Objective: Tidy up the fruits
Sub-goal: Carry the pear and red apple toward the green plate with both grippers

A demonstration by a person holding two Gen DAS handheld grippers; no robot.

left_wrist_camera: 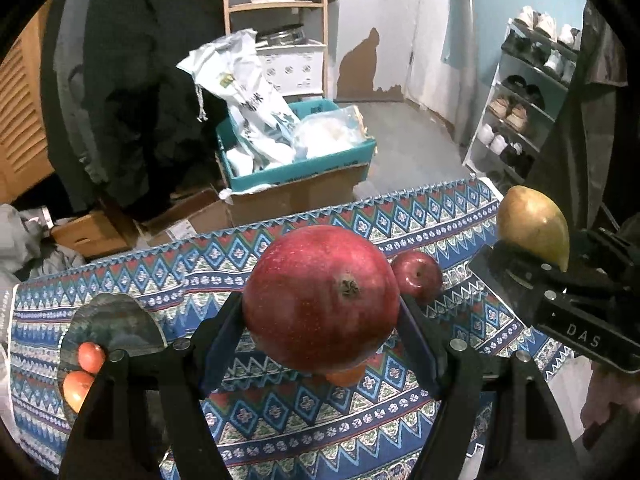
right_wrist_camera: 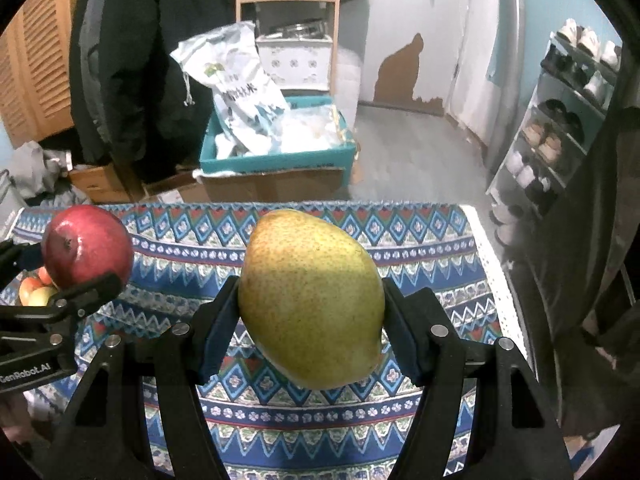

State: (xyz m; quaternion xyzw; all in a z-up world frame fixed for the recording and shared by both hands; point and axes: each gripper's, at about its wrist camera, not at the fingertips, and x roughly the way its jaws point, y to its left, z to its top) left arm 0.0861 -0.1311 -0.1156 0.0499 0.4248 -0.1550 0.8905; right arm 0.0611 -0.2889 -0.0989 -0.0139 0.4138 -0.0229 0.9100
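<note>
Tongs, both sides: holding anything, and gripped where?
Left tongs clamp the pomegranate across its widest part. Right tongs clamp the pear by its sides, mid-body. Both fruits are off the tablecloth.

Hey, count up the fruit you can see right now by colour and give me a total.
Red: 2, the pomegranate in the left gripper and the apple on the tablecloth.
Yellow-green: 1, the pear in the right gripper.
Orange-red: 3, two small fruits on the plate, one under the pomegranate.
Total: 6.
</note>
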